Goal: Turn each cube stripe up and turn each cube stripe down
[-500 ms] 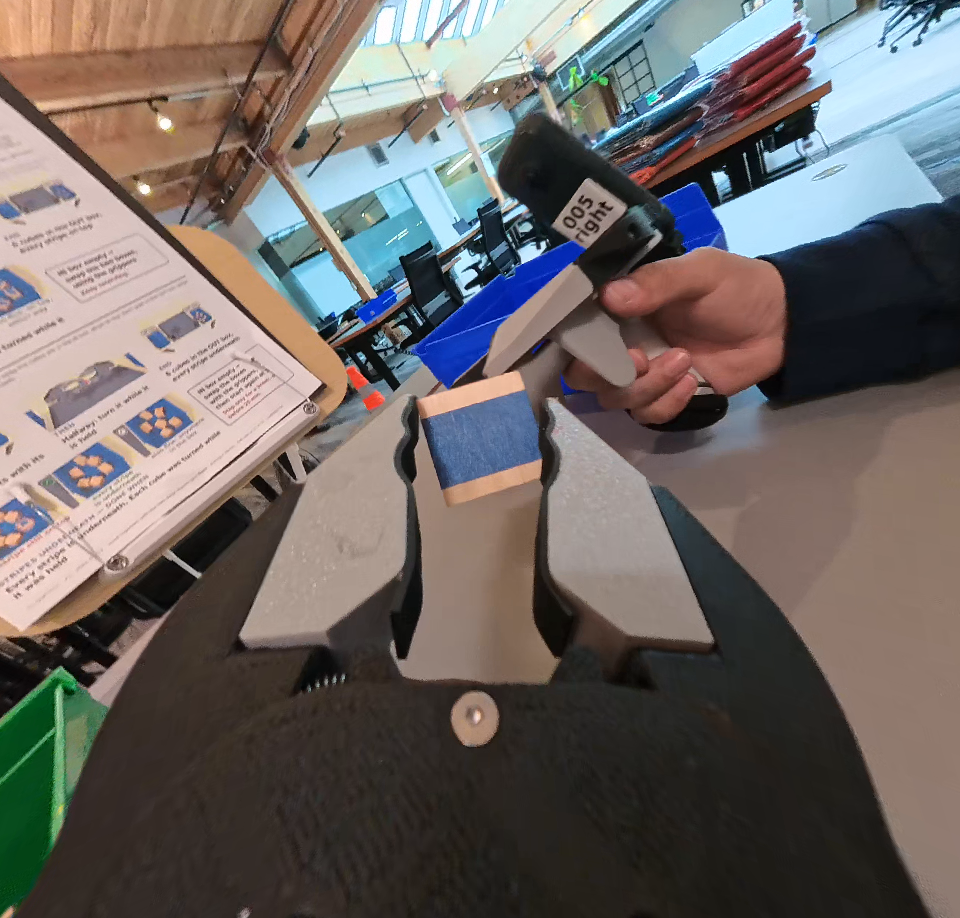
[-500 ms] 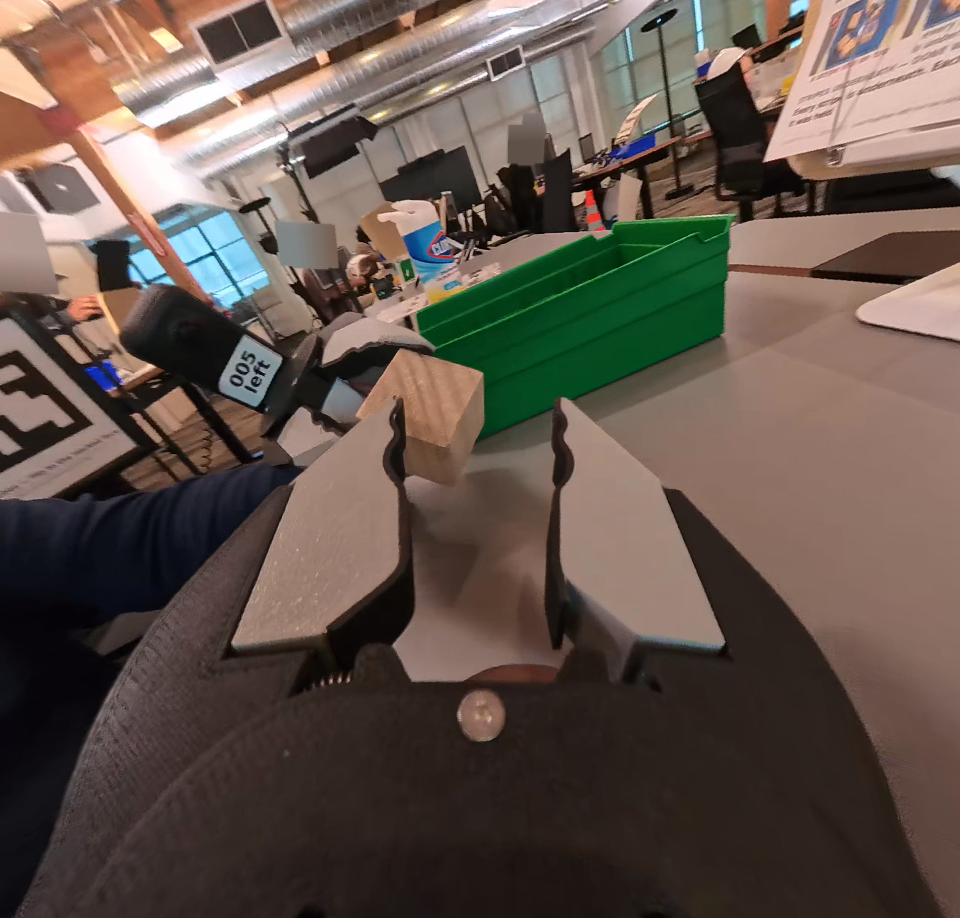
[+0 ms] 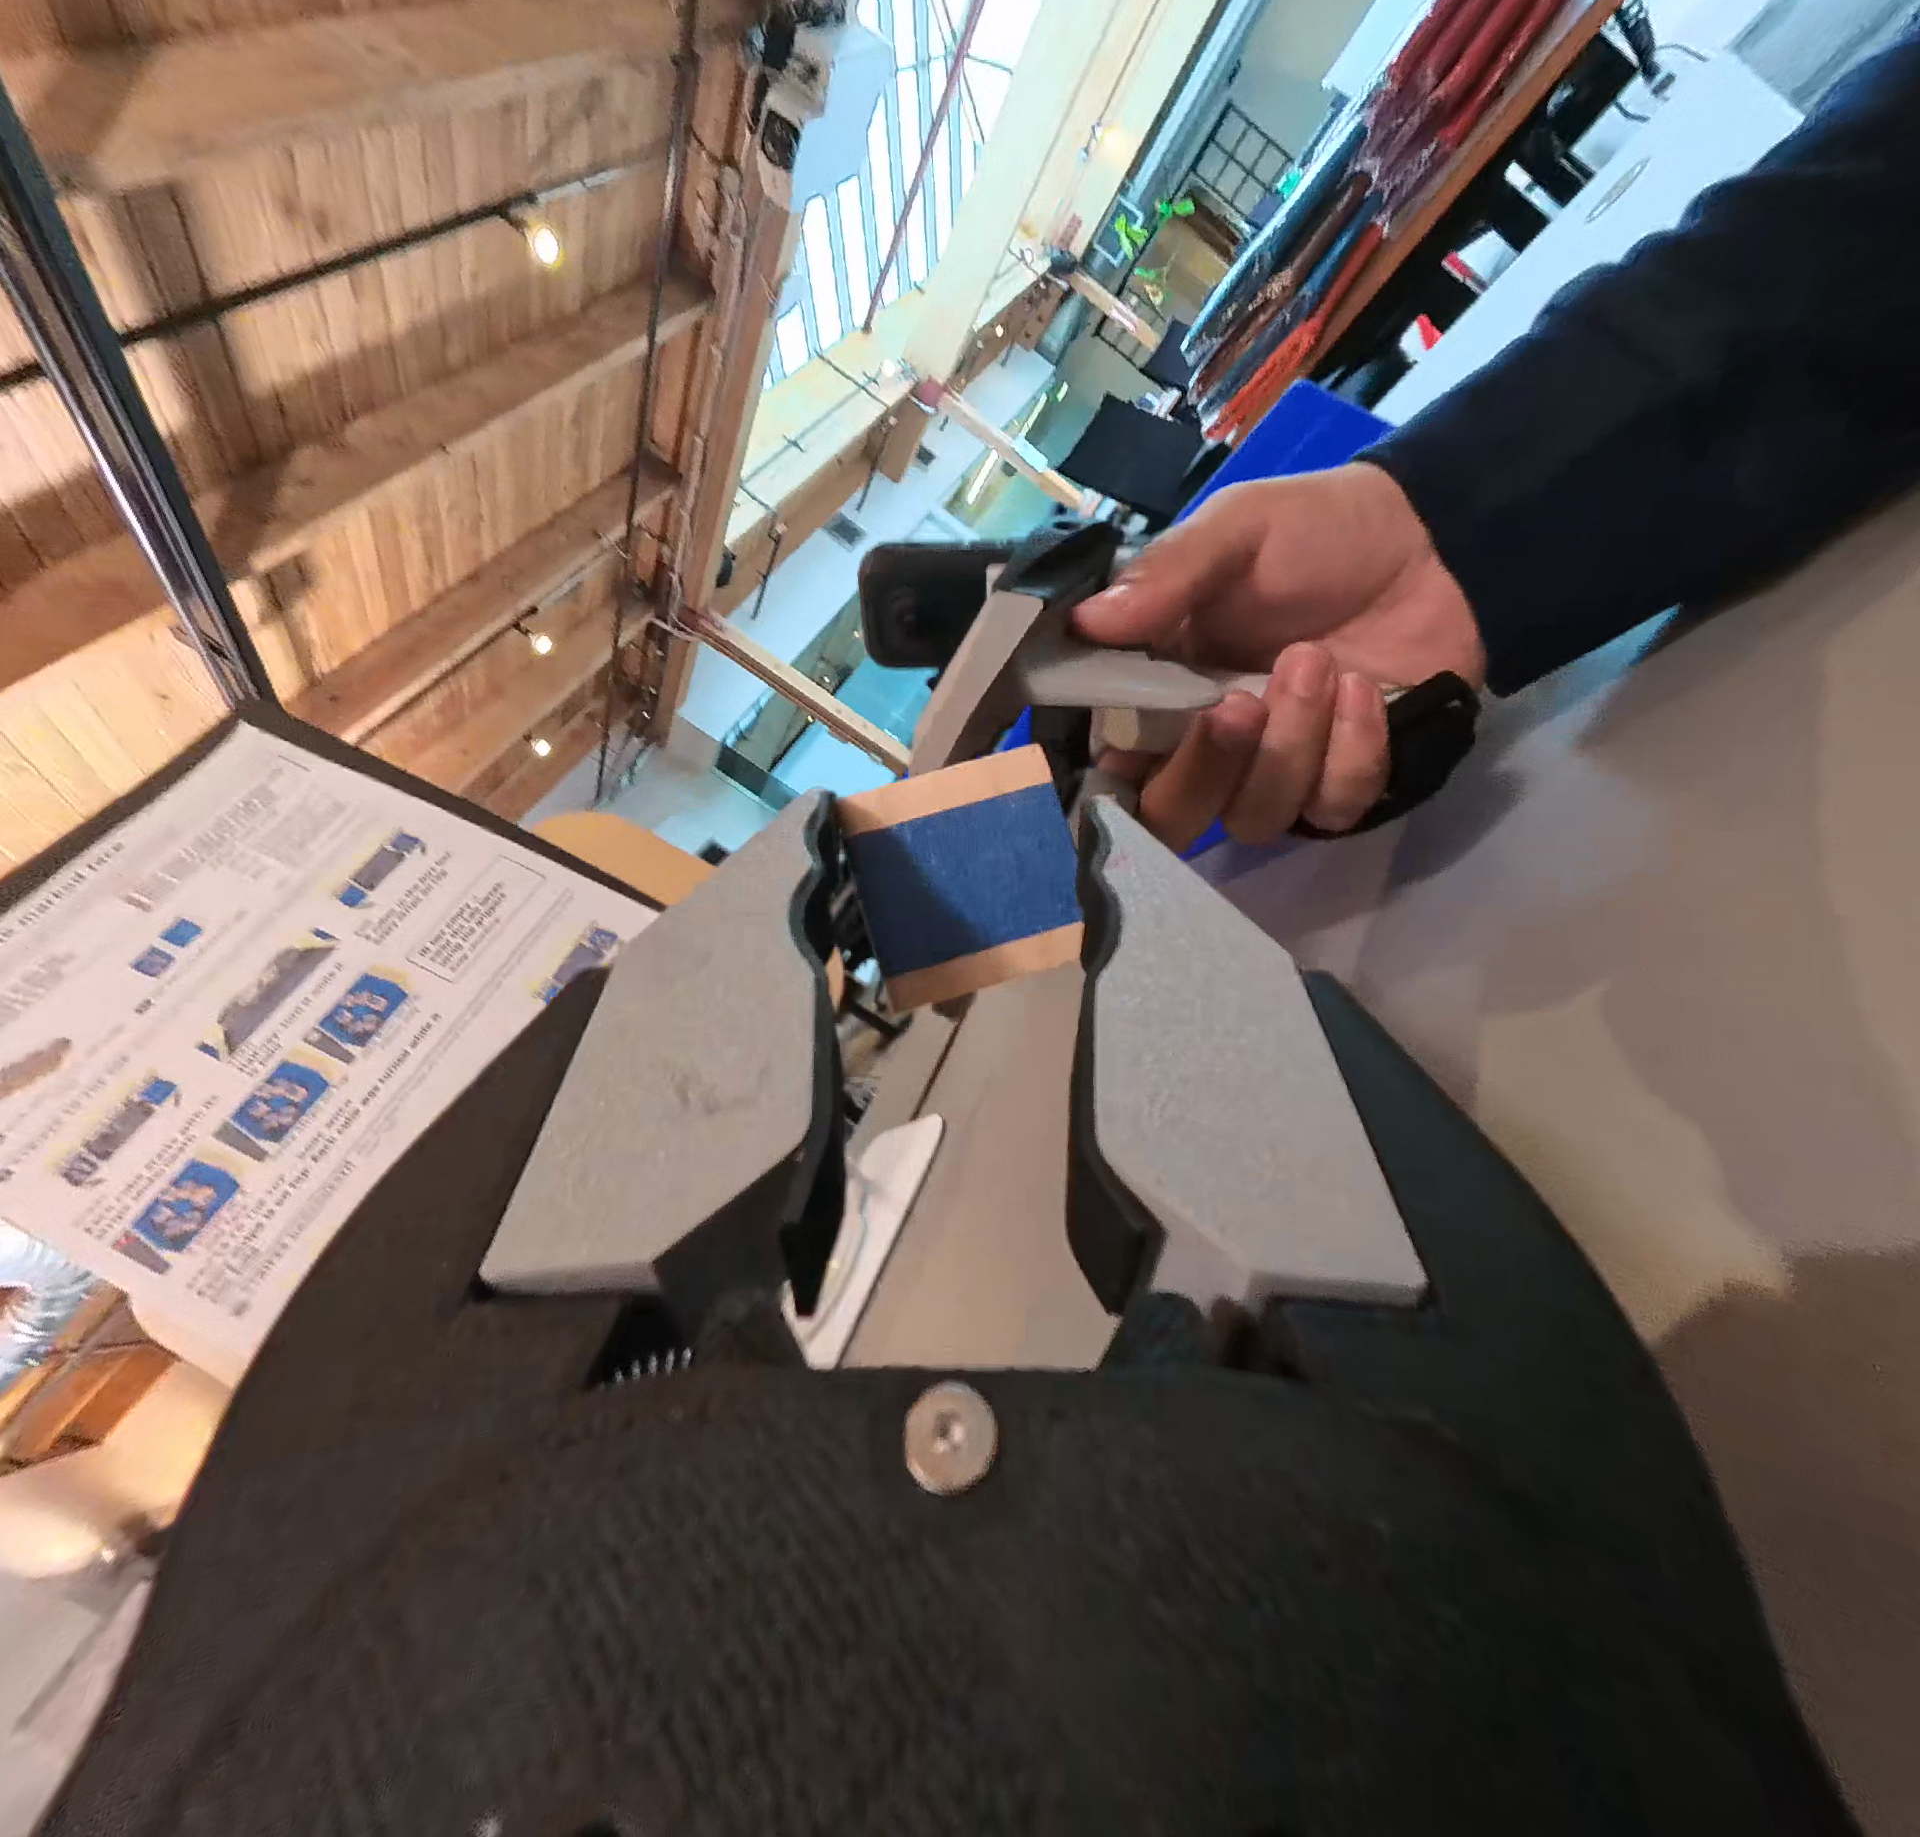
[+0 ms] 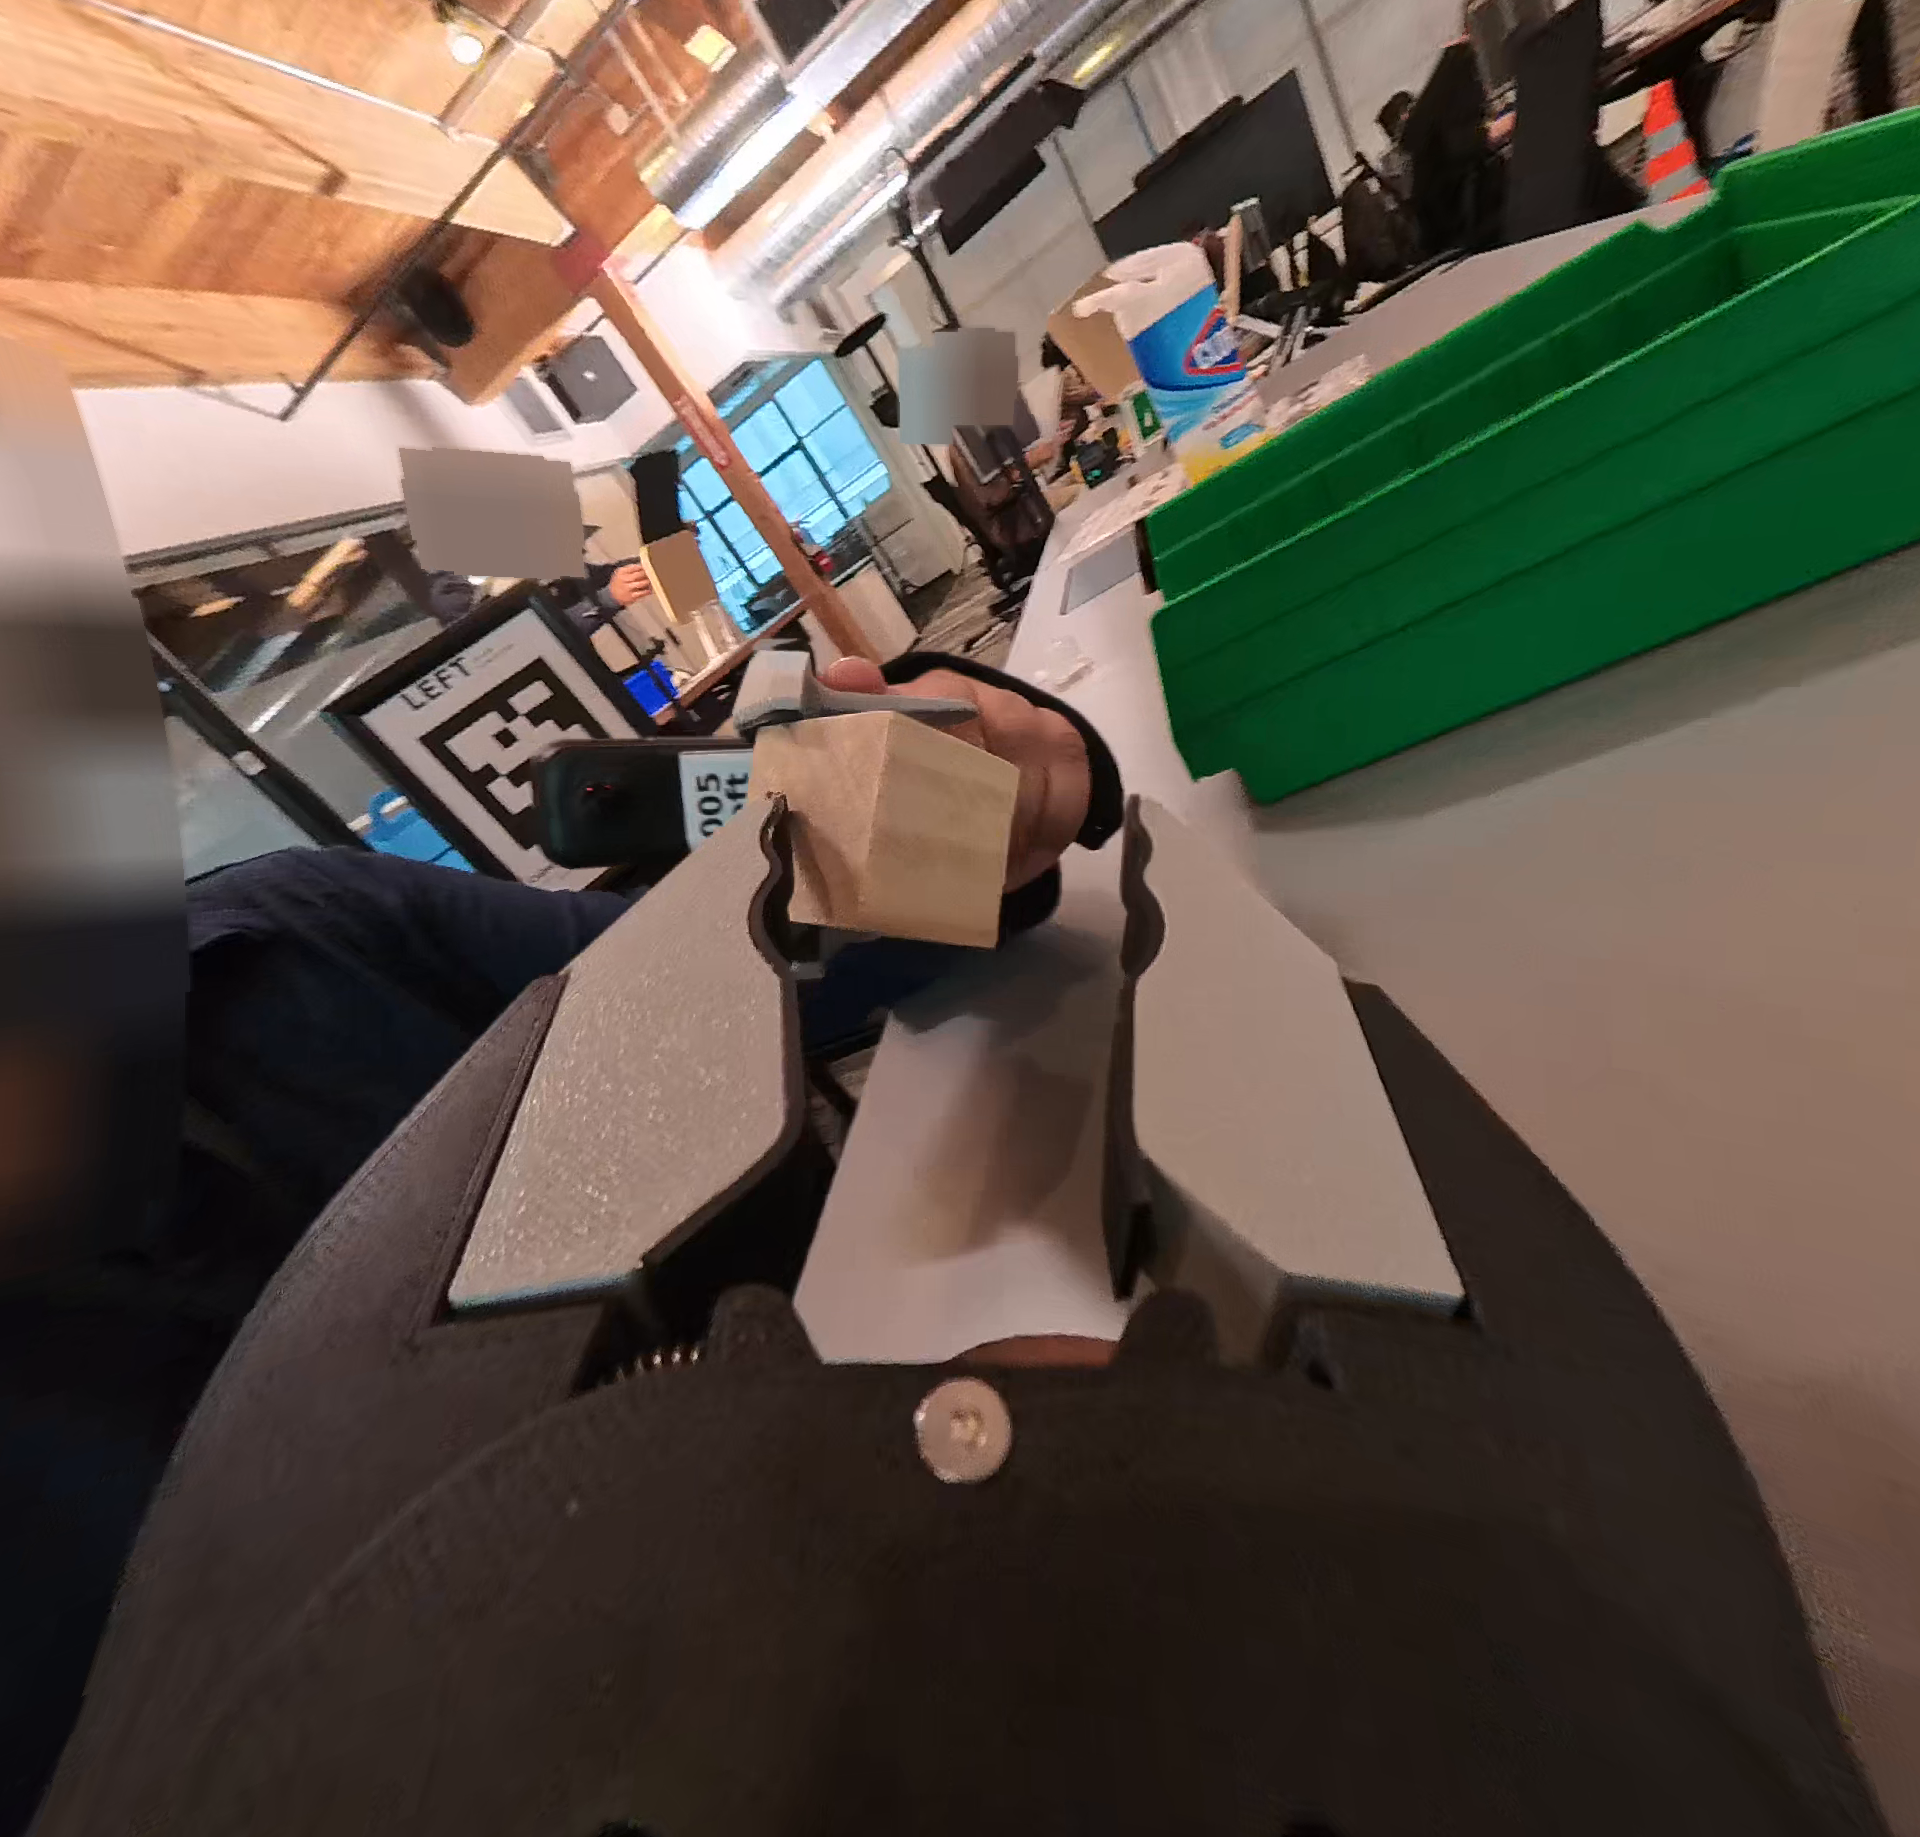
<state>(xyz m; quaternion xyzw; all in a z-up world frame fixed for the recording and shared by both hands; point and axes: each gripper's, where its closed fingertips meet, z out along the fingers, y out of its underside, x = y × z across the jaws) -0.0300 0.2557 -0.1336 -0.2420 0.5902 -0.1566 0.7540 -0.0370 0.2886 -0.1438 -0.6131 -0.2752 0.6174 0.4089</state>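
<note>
A wooden cube (image 3: 961,894) with a blue stripe on the face towards the camera sits between the fingertips of my left gripper (image 3: 956,852), which is shut on it and holds it above the grey table (image 3: 1558,956). In the right wrist view the same cube (image 4: 894,842) shows plain wood. It lies between the open fingers of my right gripper (image 4: 953,852), close to the left finger, with a gap to the right one. The right gripper also shows behind the cube in the left wrist view (image 3: 997,644), held by a hand.
A green bin (image 4: 1558,582) stands on the table to the right. An instruction sheet on a board (image 3: 260,1039) leans at the left. A blue bin (image 3: 1288,437) is behind the hand. A wipes canister (image 4: 1184,374) and a marker board (image 4: 499,738) stand farther off.
Both grippers have rolled, so the views tilt. The right gripper has moved in, and the cube now lies between its fingers instead of ahead of its left fingertip.
</note>
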